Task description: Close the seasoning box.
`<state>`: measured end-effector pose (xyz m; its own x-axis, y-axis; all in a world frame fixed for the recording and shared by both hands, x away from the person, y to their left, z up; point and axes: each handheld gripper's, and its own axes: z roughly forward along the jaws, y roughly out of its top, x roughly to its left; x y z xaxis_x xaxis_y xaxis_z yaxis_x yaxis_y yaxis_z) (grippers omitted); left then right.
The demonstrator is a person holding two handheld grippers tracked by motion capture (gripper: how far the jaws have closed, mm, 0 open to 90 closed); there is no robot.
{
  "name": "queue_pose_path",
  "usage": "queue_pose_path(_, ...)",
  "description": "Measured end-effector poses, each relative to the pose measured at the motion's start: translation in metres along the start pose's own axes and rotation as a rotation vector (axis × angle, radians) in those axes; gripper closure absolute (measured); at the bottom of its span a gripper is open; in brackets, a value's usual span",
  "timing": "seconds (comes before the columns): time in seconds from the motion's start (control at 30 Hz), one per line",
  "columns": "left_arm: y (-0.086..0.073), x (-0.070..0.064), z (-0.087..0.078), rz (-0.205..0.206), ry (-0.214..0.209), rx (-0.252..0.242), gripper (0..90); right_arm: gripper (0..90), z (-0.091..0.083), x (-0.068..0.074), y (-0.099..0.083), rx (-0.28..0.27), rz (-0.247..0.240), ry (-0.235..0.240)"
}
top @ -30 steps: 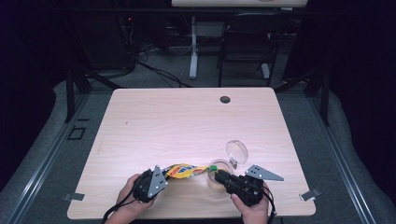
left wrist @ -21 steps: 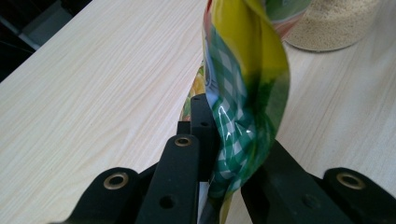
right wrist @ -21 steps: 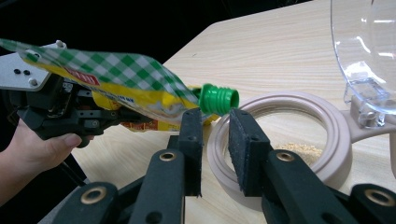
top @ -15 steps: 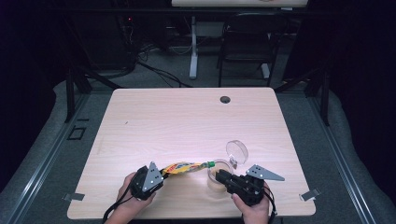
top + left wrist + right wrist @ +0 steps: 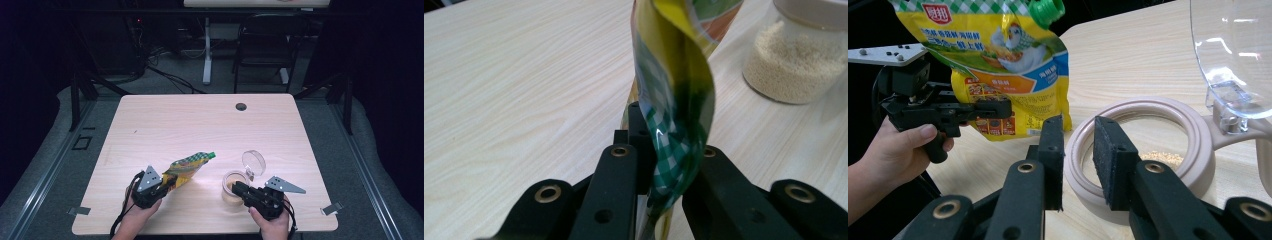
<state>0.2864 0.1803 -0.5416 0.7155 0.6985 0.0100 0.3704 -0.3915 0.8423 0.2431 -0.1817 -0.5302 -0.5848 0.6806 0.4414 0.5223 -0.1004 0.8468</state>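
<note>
near the table's [image 5: 150,125] front edge, the left gripper [image 5: 150,186] has its jaws clamped on the bottom of a yellow pouch [image 5: 186,167], whose green cap [image 5: 212,155] points toward the jar [image 5: 232,186]. the jar, just right of the pouch, holds pale grains, its clear lid [image 5: 253,162] flipped up. the right gripper's [image 5: 1078,145] jaws stand narrowly apart astride the jar's rim.

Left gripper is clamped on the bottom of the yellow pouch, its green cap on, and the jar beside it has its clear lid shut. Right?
Not quite: the jar is open, its clear lid flipped up, as the right gripper view shows. The rest holds: the left gripper clamps the bottom of the yellow pouch, and its green cap is on.
</note>
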Motion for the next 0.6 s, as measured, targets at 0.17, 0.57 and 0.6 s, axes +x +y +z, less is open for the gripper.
queue_pose_path(0.17, -0.004, 0.005, 0.000, -0.052, 0.004, 0.007, 84.9, 74.2, 0.001, 0.000, 0.000, -0.001, 0.002, 0.000)
queue_pose_path(0.57, -0.012, 0.015, -0.003, -0.144, -0.010, 0.042, 78.5, 73.8, 0.001, -0.002, 0.002, 0.001, 0.001, 0.015)
queue_pose_path(0.6, -0.013, 0.016, -0.003, -0.149, -0.008, 0.034, 76.7, 73.8, 0.001, -0.002, 0.002, 0.001, 0.001, 0.013)
